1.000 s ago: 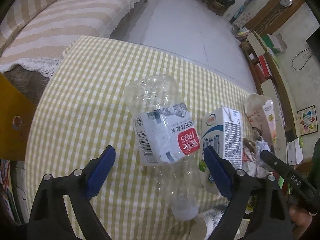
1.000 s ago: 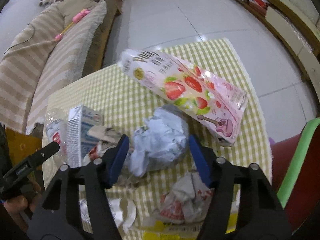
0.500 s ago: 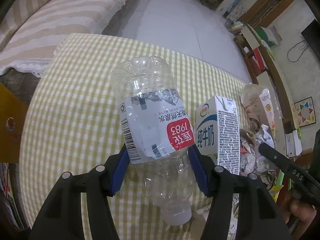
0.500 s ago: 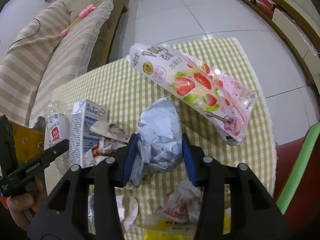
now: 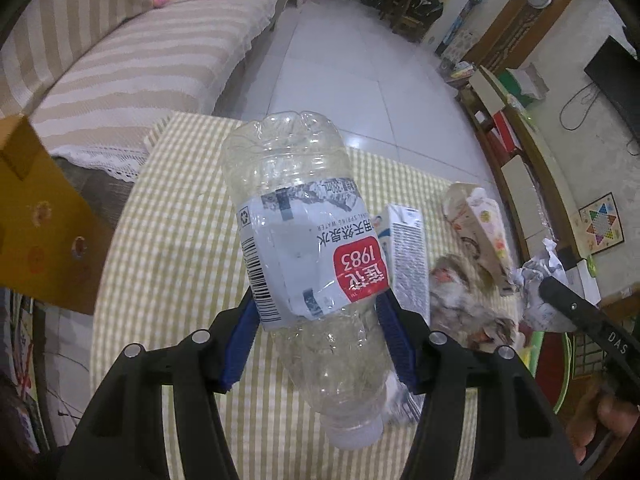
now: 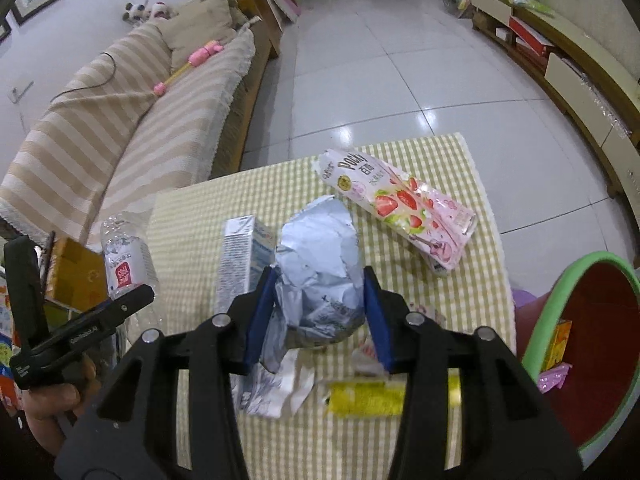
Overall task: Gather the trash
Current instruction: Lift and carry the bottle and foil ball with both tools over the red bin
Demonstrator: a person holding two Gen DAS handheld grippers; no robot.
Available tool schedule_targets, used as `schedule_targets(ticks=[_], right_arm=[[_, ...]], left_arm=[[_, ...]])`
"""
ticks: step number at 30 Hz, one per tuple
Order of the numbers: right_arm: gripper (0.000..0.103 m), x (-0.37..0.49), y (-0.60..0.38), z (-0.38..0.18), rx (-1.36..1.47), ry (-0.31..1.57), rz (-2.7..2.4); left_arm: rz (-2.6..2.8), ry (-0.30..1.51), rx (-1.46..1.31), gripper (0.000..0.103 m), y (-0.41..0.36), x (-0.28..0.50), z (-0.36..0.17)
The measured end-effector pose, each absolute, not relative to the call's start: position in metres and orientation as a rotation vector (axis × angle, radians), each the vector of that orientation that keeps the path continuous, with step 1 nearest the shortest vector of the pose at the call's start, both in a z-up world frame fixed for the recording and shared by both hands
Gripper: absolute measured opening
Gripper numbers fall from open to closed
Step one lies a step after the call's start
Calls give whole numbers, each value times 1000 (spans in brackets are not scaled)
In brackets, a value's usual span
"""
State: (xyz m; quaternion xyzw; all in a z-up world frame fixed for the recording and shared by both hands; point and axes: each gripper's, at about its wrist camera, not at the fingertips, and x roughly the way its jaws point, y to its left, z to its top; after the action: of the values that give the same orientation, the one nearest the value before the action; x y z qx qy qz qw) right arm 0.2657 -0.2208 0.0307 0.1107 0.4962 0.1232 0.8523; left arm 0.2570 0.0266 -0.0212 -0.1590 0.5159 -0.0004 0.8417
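Since a second ago both loads have come up off the counter [image 6: 472,168]: my left hand-held gripper [image 5: 316,340] went from spread wide to clamped on the plastic bottle [image 5: 304,240], and my right hand-held gripper [image 6: 316,312] closed on the crumpled foil wrapper [image 6: 320,264]. The bottle is slick and held cap-down at its tapering shoulder, so I judge it could slide out if I swing fast. The wrapper's loose tail could snag the scraps below. Only the right view shows the green-rimmed bin [image 6: 560,320], the strawberry snack box [image 6: 400,204] and the yellow packet [image 6: 368,398]; the left view alone shows my grip on the bottle.
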Motion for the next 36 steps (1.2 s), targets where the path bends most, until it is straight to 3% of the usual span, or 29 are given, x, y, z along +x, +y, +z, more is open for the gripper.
schedule_targets(ticks=[17, 36], right_arm=[[42, 170, -254, 67, 282, 981, 283], [42, 140, -359, 80, 369, 906, 145]], left_arm=[[-97, 1033, -250, 55, -17, 180, 35], [-299, 1018, -117, 55, -141, 184, 55]])
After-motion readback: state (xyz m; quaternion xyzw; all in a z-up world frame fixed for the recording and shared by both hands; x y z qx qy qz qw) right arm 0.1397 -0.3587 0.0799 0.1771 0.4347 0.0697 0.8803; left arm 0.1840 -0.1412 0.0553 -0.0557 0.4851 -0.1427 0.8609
